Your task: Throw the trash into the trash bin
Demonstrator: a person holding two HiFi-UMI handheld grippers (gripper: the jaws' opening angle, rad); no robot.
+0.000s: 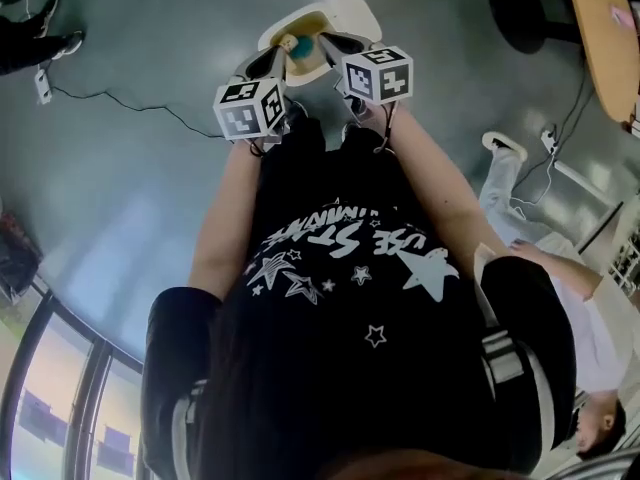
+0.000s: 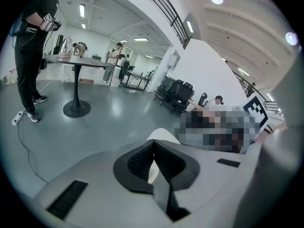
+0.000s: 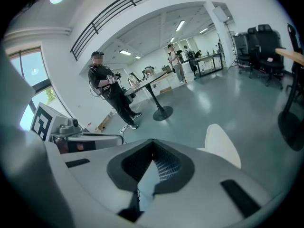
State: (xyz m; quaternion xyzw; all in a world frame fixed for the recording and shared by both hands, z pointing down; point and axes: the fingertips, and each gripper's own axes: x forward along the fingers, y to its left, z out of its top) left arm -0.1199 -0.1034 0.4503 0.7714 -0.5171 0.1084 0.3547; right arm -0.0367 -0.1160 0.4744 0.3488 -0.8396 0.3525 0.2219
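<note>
White plastic trash bin [image 1: 348, 8] stood with its lid up on the grey floor [image 1: 140, 168], and teal and tan trash [image 1: 299, 50] lay inside it. The left hand-held gripper [image 2: 153, 145] and the right hand-held gripper [image 3: 152, 145] were held side by side just above the bin's opening. Each had its jaw tips pressed together with nothing pinched between them, and the person holding them wore a black star-printed shirt [image 1: 350, 298].

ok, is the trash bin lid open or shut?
Open: in the head view the lid is tipped up behind the trash bin, whose mouth is exposed.
</note>
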